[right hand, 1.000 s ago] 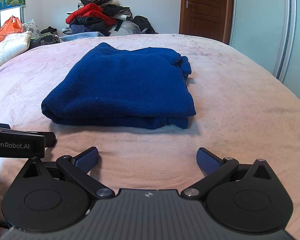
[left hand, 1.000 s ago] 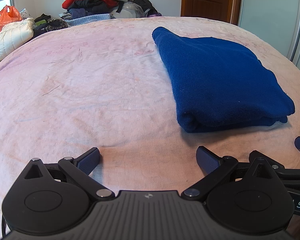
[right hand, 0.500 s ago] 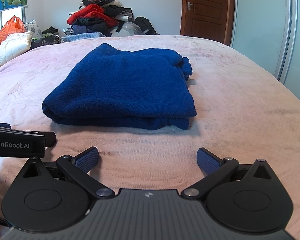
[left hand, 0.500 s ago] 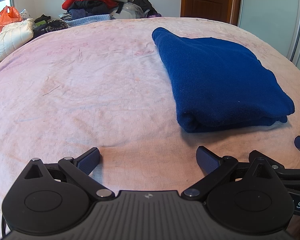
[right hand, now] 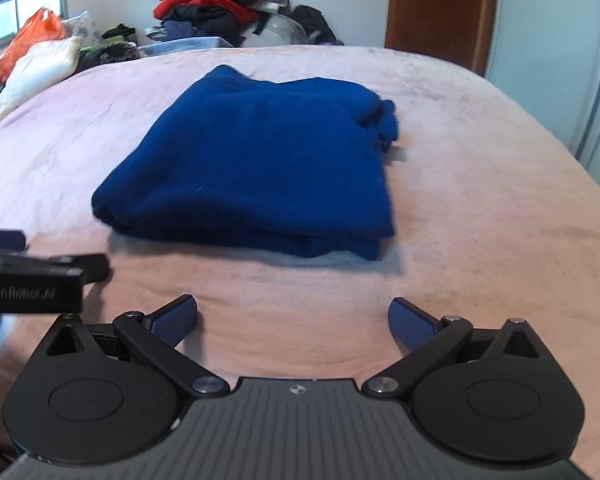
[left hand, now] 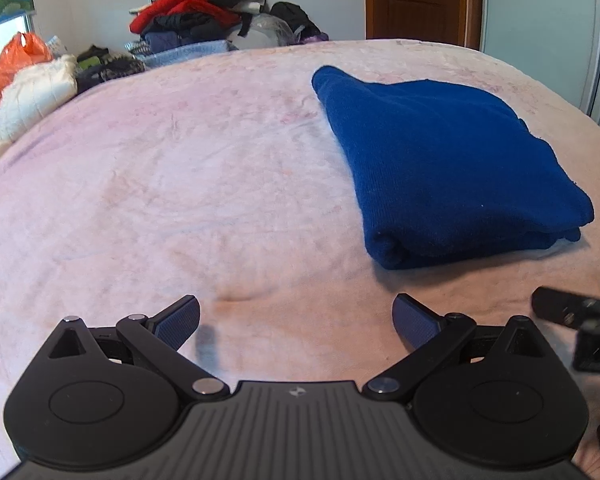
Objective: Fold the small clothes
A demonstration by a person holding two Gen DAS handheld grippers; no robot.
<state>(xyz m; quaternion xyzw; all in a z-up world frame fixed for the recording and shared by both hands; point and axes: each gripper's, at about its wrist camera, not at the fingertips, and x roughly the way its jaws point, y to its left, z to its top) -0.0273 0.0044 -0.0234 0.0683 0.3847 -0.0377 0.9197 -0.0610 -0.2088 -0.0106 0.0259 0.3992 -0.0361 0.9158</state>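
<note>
Both tools are held spread wide and empty over the bed, near a folded blue knit garment.

The left tool (left hand: 296, 320) and right tool (right hand: 293, 318) each carry two ribbed blue pads on black linkage arms, with nothing gripped between them. One dark blue sweater (right hand: 256, 164), of fine knitted texture, is seen folded into a thick rectangular stack with a rounded fold at its near edge; it lies flat on the bed (left hand: 160, 184), ahead of the right tool and ahead-right of the left tool, apart from both. The bed is covered with a pale pink, softly mottled blanket. One heap of mixed clothes (left hand: 196, 20) is piled beyond the far edge, beside an orange plastic bag (left hand: 12, 68) and a white quilted item (left hand: 36, 92). One brown wooden door (right hand: 440, 8) is shut.
</note>
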